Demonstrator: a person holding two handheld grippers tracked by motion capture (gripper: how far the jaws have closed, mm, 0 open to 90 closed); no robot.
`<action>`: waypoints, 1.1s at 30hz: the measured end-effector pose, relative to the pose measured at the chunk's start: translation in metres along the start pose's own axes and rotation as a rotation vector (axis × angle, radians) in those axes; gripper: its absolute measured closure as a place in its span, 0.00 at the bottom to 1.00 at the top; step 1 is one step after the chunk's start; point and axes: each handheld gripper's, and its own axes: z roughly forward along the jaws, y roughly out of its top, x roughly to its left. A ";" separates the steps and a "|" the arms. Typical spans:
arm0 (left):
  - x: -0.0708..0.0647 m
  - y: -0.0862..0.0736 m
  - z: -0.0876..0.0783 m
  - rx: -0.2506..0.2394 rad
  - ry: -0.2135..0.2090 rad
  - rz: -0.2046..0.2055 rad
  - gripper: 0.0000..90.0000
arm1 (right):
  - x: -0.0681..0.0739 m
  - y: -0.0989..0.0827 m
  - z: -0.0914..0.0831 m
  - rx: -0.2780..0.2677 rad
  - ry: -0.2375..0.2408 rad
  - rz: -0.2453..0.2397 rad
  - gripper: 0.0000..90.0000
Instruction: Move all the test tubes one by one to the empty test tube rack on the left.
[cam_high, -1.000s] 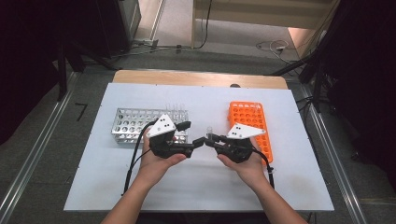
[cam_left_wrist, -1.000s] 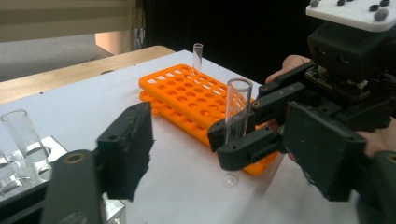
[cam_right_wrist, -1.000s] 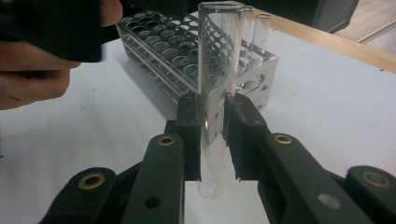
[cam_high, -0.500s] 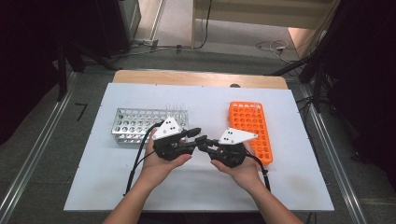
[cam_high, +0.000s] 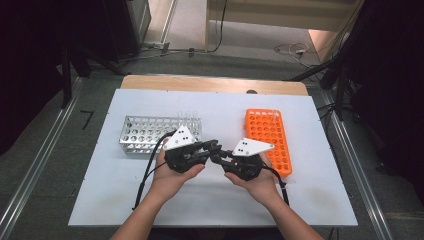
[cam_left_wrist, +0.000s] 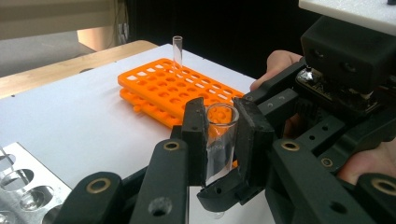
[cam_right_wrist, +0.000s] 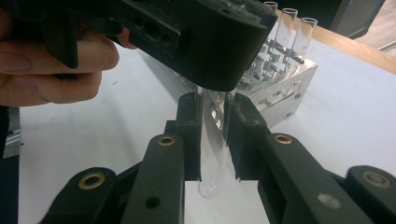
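My left fingers (cam_left_wrist: 219, 140) have just closed on the glass test tube (cam_left_wrist: 219, 135) my right fingers (cam_right_wrist: 215, 135) hold, readying its handover.

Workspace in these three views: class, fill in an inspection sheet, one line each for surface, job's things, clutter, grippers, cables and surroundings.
Surface: white table top, wooden strip along the far edge.
Job's things: clear test tube upright between both grippers; orange rack holding one tube; metal rack with three tubes at one end.
Clutter: nothing seen.
Grippers: left gripper has just been closing and now clamps the test tube near its open top; right gripper is shut on the same tube lower down.
Cables: black cable trails from the left gripper over the table's near edge.
Surroundings: grey floor, metal rails, loose wires beyond the table.
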 end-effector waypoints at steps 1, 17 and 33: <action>0.000 0.000 0.000 0.001 0.001 -0.005 0.83 | 0.000 0.000 0.000 -0.001 -0.002 0.000 0.82; 0.007 0.006 -0.010 -0.025 0.052 -0.014 0.84 | -0.009 -0.001 -0.008 -0.015 0.002 0.037 0.30; 0.021 0.010 -0.024 -0.034 0.113 -0.005 0.84 | -0.046 -0.015 -0.045 -0.059 -0.079 0.100 0.00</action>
